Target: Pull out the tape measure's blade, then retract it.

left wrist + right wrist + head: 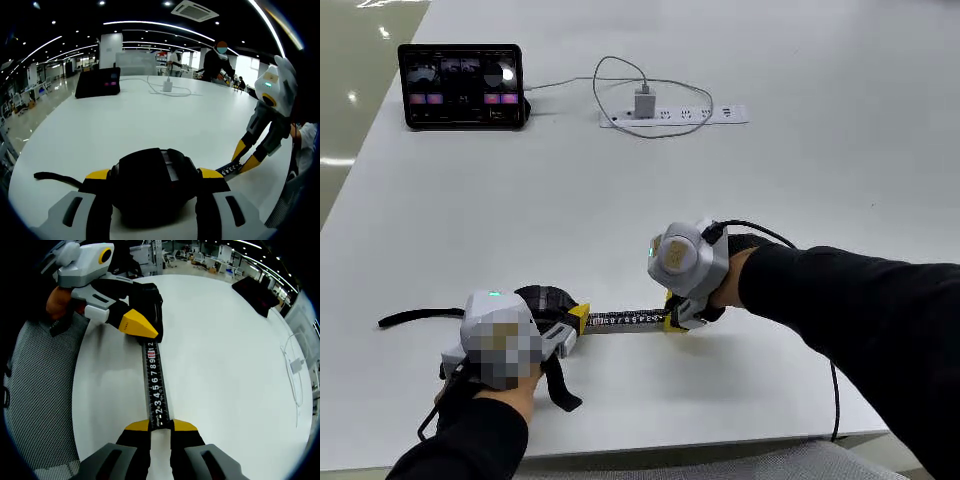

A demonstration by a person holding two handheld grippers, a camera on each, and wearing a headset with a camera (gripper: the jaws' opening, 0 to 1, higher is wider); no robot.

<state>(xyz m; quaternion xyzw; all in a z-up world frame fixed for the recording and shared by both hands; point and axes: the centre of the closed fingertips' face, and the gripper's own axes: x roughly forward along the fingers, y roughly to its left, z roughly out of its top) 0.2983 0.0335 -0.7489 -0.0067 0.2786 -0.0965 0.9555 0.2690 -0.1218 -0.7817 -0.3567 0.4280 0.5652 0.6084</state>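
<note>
While the blade (pixel 155 385) stands only a short way out of the tape measure (pixel 548 303), the pull-out step is judged to be in hand and retraction not yet begun.

Left gripper (pixel 565 328): jaws set wide, bearing on both sides of the black case, which rests on the table (pixel 770 200).

Right gripper (pixel 161 425): jaws almost together, pinching the blade's free end.

Governing relation: in the right gripper view the case lies at 12 o'clock from the jaws, and the blade's long axis runs from 6 to 12 in line with them. In the head view that axis runs from 9 to 3, with the case at 9 and the right gripper at 3. The right gripper is nearer the free end, so any further draw would go toward 3 o'clock along the axis.

Count: one tape measure, one blade, two grippers. Toward 12 o'clock on the table: one tablet (pixel 462 85), one power strip (pixel 705 115), one charger (pixel 645 103).
</note>
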